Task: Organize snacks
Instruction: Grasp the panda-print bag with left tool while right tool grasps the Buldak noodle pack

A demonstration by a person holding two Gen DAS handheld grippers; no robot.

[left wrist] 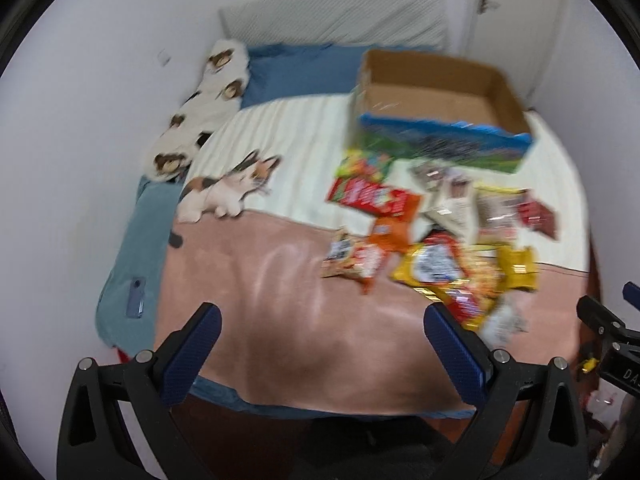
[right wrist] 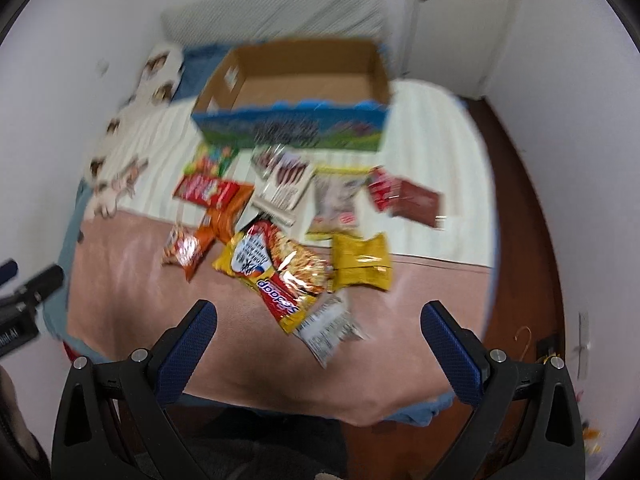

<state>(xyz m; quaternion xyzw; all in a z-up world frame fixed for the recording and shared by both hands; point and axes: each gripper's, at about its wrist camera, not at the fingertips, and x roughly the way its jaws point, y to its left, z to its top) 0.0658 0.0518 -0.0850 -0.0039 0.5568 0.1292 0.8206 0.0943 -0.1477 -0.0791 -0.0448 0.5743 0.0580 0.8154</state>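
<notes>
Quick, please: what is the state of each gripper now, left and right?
Left gripper: open, holding nothing, above the pink blanket.
Right gripper: open, holding nothing, near the snack packets.

I count one open cardboard box [right wrist: 304, 76], roughly eleven snack packets [right wrist: 280, 268] scattered before it, one plush cat [left wrist: 228, 192], one phone [left wrist: 135, 298], and two blue pillows [left wrist: 300, 70].

On the bed [right wrist: 140, 280], an open cardboard box [right wrist: 296, 80] stands toward the far end, in front of the pillow [right wrist: 280, 12]. The snack packets [right wrist: 280, 240] lie scattered on the blanket just before the box, some overlapping. A toy cat [left wrist: 228, 192] lies to the left of them, and a long cushion [left wrist: 200, 112] runs along the left wall behind it.
</notes>
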